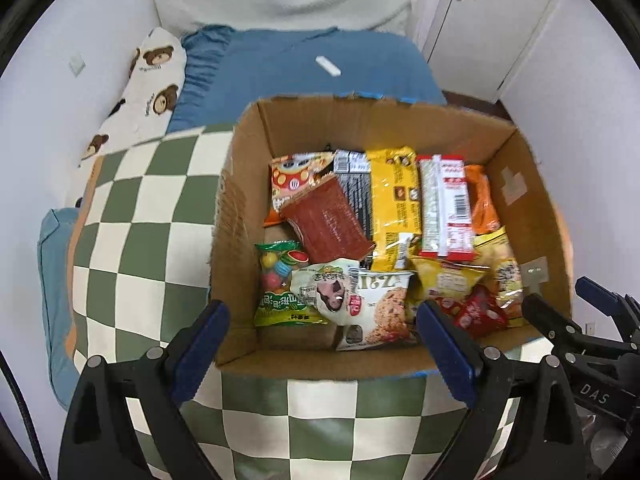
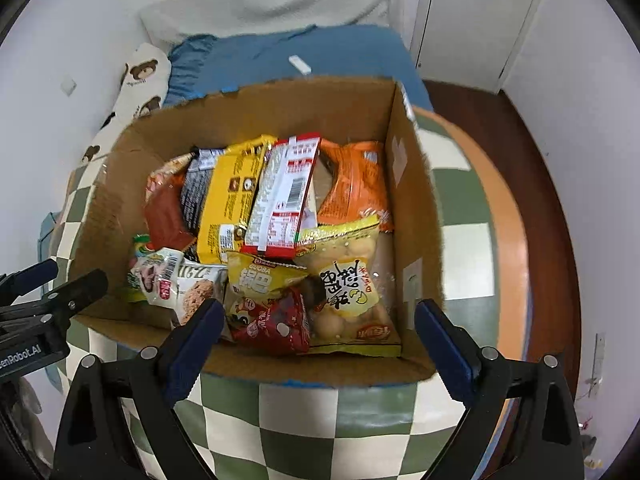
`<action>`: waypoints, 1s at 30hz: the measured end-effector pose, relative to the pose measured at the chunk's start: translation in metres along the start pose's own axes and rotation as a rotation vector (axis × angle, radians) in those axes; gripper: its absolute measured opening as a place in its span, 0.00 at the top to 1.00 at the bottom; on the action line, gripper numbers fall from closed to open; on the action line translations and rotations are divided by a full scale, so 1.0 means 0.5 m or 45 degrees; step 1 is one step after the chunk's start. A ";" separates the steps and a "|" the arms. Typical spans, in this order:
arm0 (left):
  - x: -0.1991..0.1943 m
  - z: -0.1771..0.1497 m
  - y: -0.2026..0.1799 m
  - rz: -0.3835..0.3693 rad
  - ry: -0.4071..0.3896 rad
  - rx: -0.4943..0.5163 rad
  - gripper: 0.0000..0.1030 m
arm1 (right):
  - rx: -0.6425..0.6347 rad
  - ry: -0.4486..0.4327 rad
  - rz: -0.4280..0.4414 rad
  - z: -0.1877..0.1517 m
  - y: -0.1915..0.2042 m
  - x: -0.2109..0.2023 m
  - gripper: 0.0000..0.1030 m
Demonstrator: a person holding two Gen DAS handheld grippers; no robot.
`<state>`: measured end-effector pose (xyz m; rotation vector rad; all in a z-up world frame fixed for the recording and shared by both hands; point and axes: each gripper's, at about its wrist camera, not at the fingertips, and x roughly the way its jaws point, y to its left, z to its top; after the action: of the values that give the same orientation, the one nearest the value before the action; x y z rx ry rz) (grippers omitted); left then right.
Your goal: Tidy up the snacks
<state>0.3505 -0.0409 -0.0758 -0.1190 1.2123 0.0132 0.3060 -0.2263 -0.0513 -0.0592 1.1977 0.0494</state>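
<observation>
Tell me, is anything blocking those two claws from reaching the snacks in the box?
Nothing visible does. The cardboard box is open-topped, and the snacks lie exposed. The left gripper and right gripper both hover open at its near edge, holding nothing.
</observation>
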 end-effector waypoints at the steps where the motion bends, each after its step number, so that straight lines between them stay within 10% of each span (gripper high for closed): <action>1: -0.016 -0.005 -0.001 -0.005 -0.021 0.000 0.07 | -0.001 -0.023 0.000 -0.005 -0.001 -0.017 0.05; 30: -0.368 -0.243 -0.016 0.006 -0.454 0.033 0.07 | -0.053 -0.524 0.058 -0.236 0.008 -0.447 0.01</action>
<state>0.1729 -0.0511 0.0548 -0.0866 0.8564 0.0219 0.1151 -0.2321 0.1140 -0.0550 0.7869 0.1203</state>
